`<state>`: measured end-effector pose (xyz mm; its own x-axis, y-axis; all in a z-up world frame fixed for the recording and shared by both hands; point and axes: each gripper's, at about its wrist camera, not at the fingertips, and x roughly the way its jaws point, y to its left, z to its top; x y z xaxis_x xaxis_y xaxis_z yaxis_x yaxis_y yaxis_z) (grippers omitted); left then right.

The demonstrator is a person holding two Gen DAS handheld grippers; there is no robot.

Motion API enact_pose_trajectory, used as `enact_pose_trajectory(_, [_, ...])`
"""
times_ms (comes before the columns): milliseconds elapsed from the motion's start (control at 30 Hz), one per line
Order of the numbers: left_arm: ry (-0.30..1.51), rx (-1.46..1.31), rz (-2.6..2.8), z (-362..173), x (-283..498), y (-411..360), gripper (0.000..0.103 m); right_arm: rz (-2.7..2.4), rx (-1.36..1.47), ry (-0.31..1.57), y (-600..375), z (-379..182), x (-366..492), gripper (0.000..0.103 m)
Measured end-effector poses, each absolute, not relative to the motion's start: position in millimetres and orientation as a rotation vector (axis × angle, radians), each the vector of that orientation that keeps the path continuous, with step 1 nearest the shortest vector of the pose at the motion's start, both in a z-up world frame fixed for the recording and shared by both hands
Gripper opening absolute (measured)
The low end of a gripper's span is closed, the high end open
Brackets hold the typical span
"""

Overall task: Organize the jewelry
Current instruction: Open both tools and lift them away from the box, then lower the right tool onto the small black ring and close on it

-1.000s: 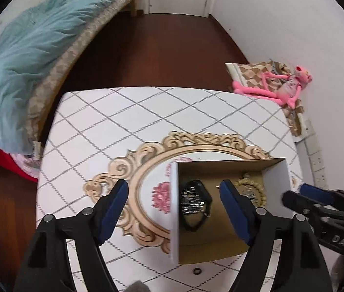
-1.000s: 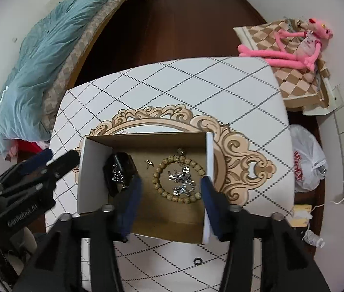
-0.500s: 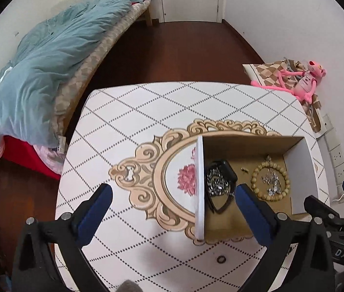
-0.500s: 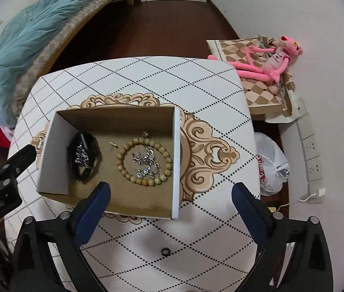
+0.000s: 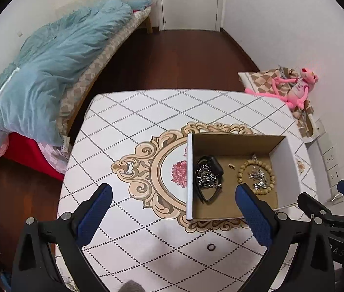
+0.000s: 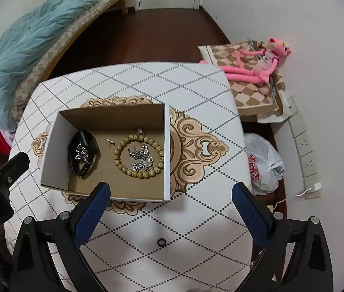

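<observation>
An open cardboard box [image 6: 167, 150] stands on the white patterned table [image 6: 196, 85]. Inside lie a black band with a silver chain [image 6: 83, 152], a wooden bead bracelet [image 6: 157, 170] around a silver chain piece [image 6: 140, 158], and a small gold piece [image 6: 110, 141]. A small black ring [image 6: 161, 242] lies on the table in front of the box. My right gripper [image 6: 170, 194] is open and empty, above the box's near right corner. My left gripper [image 5: 172, 197] is open and empty, left of the box [image 5: 189, 175]; the ring [image 5: 211, 247] lies between its fingers.
A bed with a blue duvet [image 5: 45, 73] stands left of the table. A pink plush toy [image 6: 257, 63] lies on a checkered board at the right. A white plastic bag [image 6: 264, 163] sits on the floor by the wall sockets [image 6: 305, 150]. Dark wood floor lies beyond.
Both grippers have pulled up and back from the box. The right gripper opened wide from a narrow gap. The left gripper opened wider and moved left.
</observation>
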<state>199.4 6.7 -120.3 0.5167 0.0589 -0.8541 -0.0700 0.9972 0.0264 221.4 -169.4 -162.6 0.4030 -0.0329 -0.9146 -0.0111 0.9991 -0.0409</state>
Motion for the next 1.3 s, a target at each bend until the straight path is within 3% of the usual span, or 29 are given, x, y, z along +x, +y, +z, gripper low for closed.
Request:
enact_pose_trajectory(533, [0.905,-0.034,0.058,-54,134,0,0.103,-0.025,-0.044,0.949,-173,-74,151,0.101])
enact_pose_trajectory(833, [0.891,-0.069,0.067,-43,116,6,0.103,0.002,-0.026,0.916,-170,-56,125,0.101])
enact_pose_trajectory(1033, [0.915,-0.052,0.122,-75,116,12,0.103,0.0,0.001,0.99,-177,-94,126,0.101])
enact_pose_trajectory(1167, [0.997,-0.02,0.152,-121,116,12,0.103,-0.034,0.023,1.08,-189,-156,129,0.101])
enact_pose_trajectory(1233, [1.039,-0.003,0.169,-144,115,12,0.103,-0.034,0.042,1.113,-193,-185,129,0.095])
enact_pose_trajectory(1300, [1.083,0.003,0.177,-165,116,13,0.103,-0.037,0.052,1.139,-193,-207,129,0.078])
